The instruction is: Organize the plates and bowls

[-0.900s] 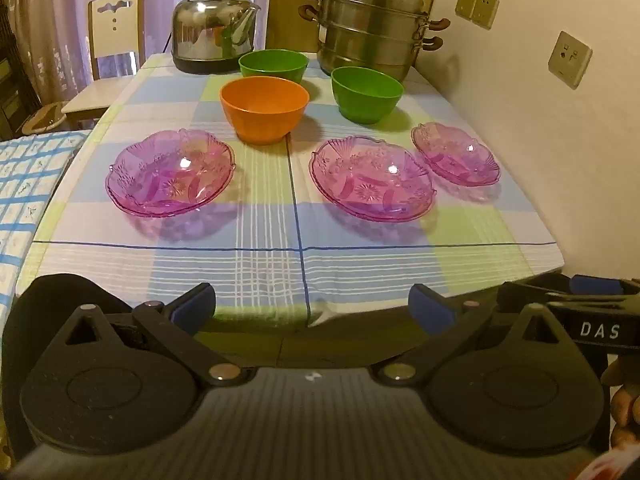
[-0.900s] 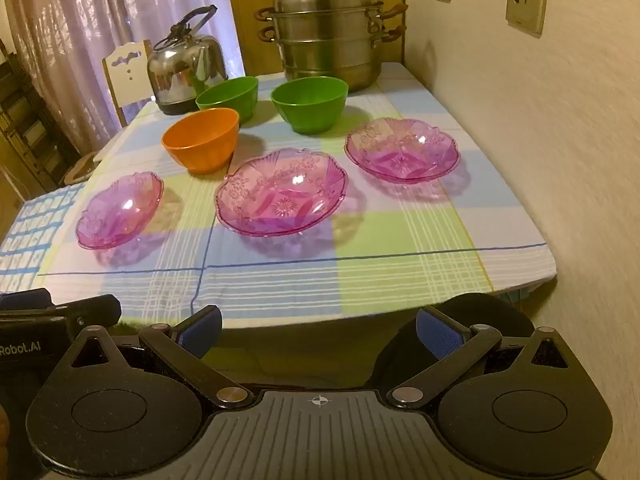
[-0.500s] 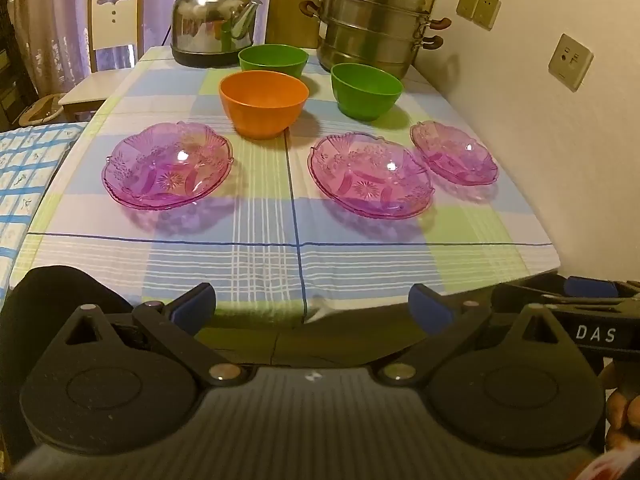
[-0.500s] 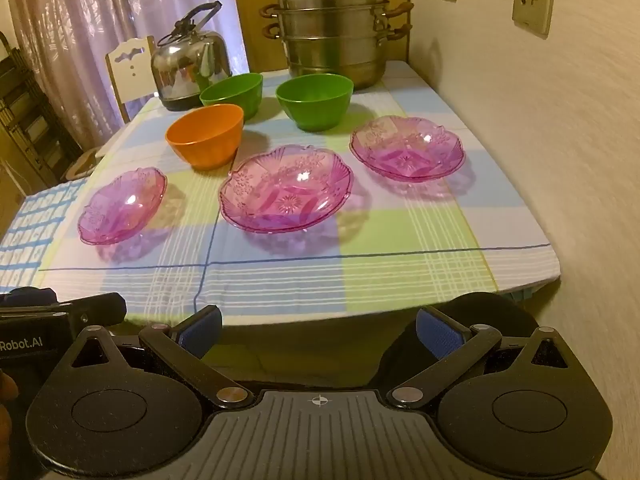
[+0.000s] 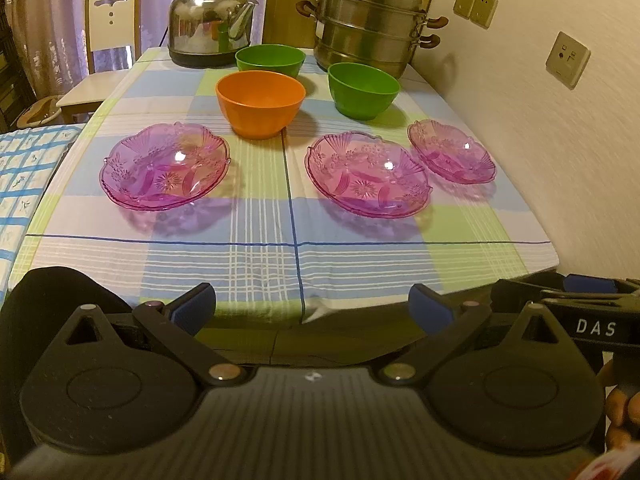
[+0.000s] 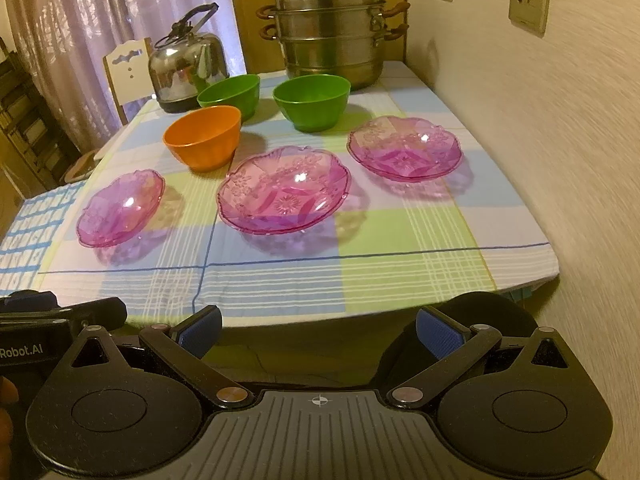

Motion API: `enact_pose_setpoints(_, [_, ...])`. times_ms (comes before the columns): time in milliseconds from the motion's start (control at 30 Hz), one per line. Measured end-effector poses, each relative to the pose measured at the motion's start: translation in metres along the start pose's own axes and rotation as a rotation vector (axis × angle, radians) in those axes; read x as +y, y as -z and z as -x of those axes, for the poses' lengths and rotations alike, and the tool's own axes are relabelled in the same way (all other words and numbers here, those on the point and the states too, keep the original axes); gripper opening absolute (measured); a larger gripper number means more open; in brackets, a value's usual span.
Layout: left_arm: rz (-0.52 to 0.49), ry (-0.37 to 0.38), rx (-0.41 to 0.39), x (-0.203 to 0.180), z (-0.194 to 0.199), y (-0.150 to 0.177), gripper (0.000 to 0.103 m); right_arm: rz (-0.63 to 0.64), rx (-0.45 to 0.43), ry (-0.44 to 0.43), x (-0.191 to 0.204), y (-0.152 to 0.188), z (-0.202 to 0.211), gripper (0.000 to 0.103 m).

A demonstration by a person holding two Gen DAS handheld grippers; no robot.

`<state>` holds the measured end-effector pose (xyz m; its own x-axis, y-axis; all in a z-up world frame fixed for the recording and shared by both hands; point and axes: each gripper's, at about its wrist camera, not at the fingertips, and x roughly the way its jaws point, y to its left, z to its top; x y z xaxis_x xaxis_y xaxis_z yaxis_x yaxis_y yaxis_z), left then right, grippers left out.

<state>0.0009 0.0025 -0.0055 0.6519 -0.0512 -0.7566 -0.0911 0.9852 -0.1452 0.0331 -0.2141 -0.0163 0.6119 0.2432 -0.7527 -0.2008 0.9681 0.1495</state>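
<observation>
Both views have crept nearer the table (image 5: 256,256); our left gripper (image 5: 312,310) and right gripper (image 6: 318,330) hang spread wide, empty. Three pink glass plates (image 5: 166,168) lie before an orange bowl (image 5: 260,108) and two green bowls (image 5: 362,88).

Warm dim light, fisheye warp (edges smeared).

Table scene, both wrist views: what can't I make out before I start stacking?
- Far green bowl: lower part hidden behind the orange bowl in the left wrist view.
- Kettle: base partly hidden by that green bowl in the right wrist view.
- Table near edge: covered by the left tool body.
- Wall outlets: markings too small to read.
</observation>
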Motion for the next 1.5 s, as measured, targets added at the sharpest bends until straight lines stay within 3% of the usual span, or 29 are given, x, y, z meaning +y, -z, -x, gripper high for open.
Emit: enact_pose_setpoints(1500, [0.0, 0.003, 0.001, -0.0004, -0.0004, 0.0003, 0.102, -0.007, 0.001, 0.005, -0.0029, -0.0013, 0.0008, 0.102])
